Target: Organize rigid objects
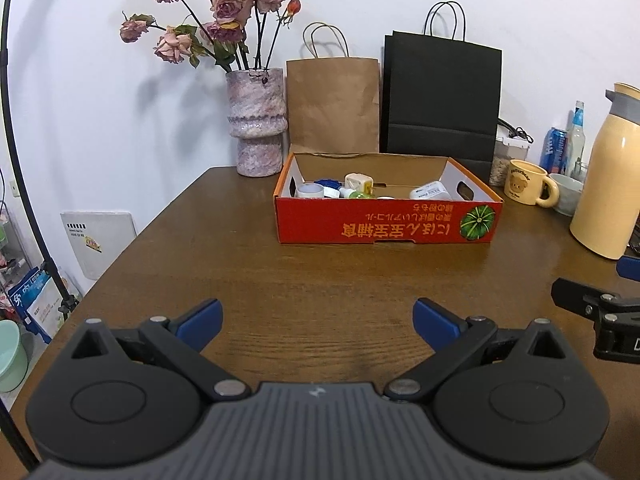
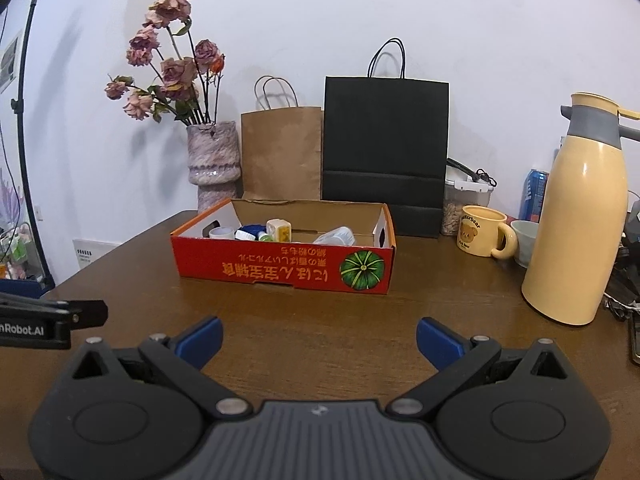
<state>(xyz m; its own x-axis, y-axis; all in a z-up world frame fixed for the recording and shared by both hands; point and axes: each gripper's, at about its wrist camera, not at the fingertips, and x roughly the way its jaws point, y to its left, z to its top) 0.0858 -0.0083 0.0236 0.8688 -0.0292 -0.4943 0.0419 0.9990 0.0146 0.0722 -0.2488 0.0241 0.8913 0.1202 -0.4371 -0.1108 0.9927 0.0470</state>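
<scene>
A red cardboard box (image 1: 384, 226) with a pumpkin picture stands on the brown table (image 1: 280, 280); it also shows in the right wrist view (image 2: 280, 270). Inside lie several small rigid items: a cream cube (image 1: 359, 181), a white bottle (image 1: 428, 190), a blue cap (image 1: 326, 182) and a white jar (image 1: 310, 190). My left gripper (image 1: 318, 322) is open and empty, above the table in front of the box. My right gripper (image 2: 319, 340) is open and empty, also short of the box. The right gripper's side shows at the left view's right edge (image 1: 600, 316).
A vase of dried roses (image 1: 258, 120), a brown paper bag (image 1: 332, 104) and a black paper bag (image 1: 440, 96) stand behind the box. A yellow mug (image 2: 482, 232), a cream thermos (image 2: 580, 224), a bowl (image 2: 526, 238) and a blue can (image 2: 532, 194) stand at the right.
</scene>
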